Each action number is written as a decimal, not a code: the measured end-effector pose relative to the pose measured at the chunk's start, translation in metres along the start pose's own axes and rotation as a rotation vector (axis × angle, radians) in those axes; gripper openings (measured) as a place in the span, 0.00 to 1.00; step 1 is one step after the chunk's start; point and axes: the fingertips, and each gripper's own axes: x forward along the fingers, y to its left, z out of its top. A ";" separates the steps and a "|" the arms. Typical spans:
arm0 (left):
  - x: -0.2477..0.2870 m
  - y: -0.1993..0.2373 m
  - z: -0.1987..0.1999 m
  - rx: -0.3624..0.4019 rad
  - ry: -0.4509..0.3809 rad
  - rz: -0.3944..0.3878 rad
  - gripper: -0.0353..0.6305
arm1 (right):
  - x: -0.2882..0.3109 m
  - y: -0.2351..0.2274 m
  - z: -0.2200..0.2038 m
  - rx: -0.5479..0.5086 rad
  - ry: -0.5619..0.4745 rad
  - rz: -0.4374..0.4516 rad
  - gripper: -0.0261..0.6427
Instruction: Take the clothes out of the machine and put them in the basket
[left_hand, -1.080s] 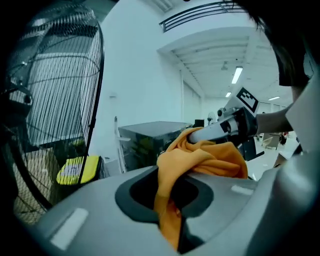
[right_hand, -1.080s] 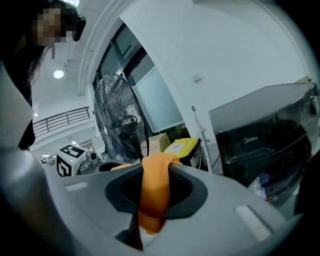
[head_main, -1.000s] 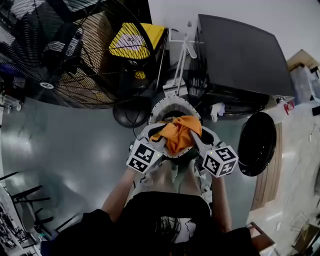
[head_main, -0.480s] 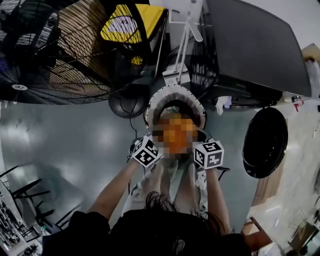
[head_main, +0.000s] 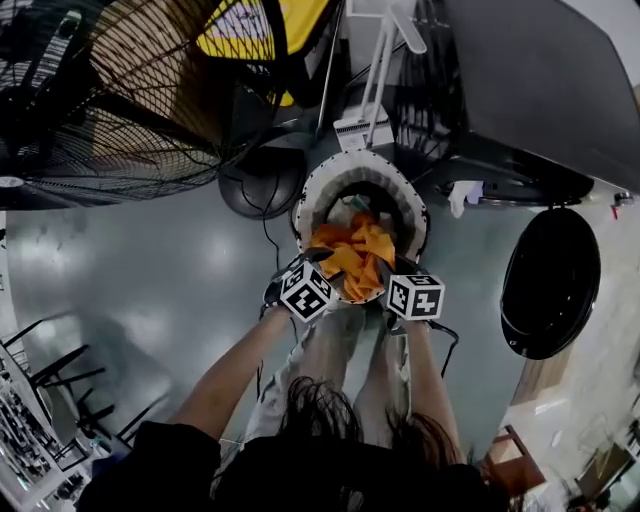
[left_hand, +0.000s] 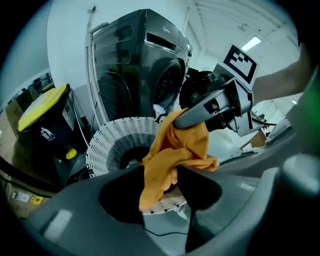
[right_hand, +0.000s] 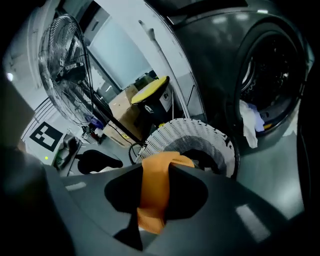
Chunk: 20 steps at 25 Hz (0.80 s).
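1. Head view: you stand on a glossy grey floor (head_main: 150, 290), and the white slatted basket (head_main: 308, 198) sits on it just ahead of your legs. Your left claw (head_main: 325, 262) and right claw (head_main: 388, 268) both clamp the orange cloth (head_main: 355, 255), which hangs bunched over the basket's mouth. A big black fan (head_main: 100, 110) fills the upper left. The dark washing machine (head_main: 540, 80) stands at the upper right, with its round door (head_main: 550, 285) swung open beside it.
2. Left gripper view: your left claw's jaws are pinched on a fold of the cloth, and the right claw grips the same cloth higher up. The basket lies beyond, with the machine behind it. A black bin (left_hand: 47, 125) with a yellow lid stands at the left against a pale wall (left_hand: 70, 35).
3. Right gripper view: your right claw's jaws are closed on a strip of the cloth, just before the basket's rim. A white garment (right_hand: 248, 122) hangs from the machine's open drum at the right. The fan and a cardboard box (right_hand: 121, 107) are at the left.
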 end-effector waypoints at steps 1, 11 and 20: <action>0.002 0.002 -0.003 -0.011 0.000 0.006 0.39 | 0.006 -0.005 -0.006 0.000 0.023 -0.012 0.19; -0.014 0.009 -0.024 -0.178 -0.076 0.038 0.43 | 0.042 0.001 -0.060 -0.123 0.244 0.010 0.49; -0.032 0.018 -0.016 -0.163 -0.123 0.056 0.43 | 0.022 0.020 -0.013 -0.123 0.058 0.027 0.44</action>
